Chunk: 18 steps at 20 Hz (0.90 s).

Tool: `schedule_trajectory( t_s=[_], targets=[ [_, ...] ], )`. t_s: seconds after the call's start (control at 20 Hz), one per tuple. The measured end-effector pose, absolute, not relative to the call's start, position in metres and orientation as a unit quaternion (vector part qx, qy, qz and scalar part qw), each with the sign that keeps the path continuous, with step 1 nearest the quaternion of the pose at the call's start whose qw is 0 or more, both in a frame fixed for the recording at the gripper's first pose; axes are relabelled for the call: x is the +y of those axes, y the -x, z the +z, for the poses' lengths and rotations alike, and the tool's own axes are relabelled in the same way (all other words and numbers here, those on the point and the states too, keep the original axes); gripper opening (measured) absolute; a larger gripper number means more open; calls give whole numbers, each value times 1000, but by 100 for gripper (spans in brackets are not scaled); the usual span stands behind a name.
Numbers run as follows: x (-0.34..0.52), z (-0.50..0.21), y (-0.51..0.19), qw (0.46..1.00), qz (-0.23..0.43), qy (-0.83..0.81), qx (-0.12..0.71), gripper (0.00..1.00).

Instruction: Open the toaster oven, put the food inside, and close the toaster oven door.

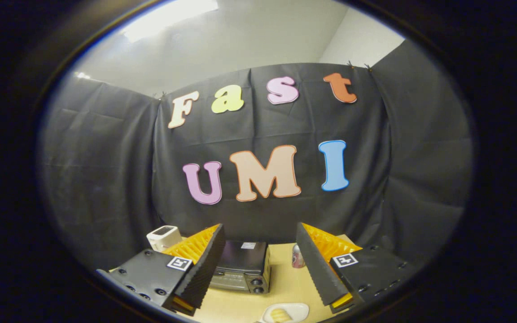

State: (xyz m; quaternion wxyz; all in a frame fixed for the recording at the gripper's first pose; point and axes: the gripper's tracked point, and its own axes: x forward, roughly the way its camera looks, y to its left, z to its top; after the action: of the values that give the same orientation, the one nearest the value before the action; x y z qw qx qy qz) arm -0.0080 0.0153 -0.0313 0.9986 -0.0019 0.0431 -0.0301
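My fingers (pixel 260 264) are spread wide apart and hold nothing; there is open air between them, and I am raised above the desk (pixel 285 282), looking down and across it toward the black cloth wall.

One toaster oven (pixel 243 265) sits on the desk just ahead of me, between my two fingers and closer to the left one, whose inner edge hides part of its side. Its door is shut, so I cannot see whether anything is inside. Two round knobs show on its front at the right end, and a small pale label lies on its dark top.

One white plate (pixel 286 312) lies on the desk nearer to me than the oven, below the gap between my fingers. It carries one piece of pale yellow food (pixel 280 315); what kind of food I cannot tell.

One small can (pixel 297 256) stands upright beyond the plate, just beside my right finger and apart from the oven's right side.

One small white device (pixel 163 237) with a dark top stands beyond my left finger, near the cloth wall.
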Motion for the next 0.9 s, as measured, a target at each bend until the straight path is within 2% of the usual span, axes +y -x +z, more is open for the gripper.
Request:
schedule_trajectory(
  t_s=[0.55, 0.9],
  targets=[
    [72, -148, -42, 995, 47, -46, 78, 97],
    [100, -229, -75, 995, 33, -50, 74, 97]
  ],
)
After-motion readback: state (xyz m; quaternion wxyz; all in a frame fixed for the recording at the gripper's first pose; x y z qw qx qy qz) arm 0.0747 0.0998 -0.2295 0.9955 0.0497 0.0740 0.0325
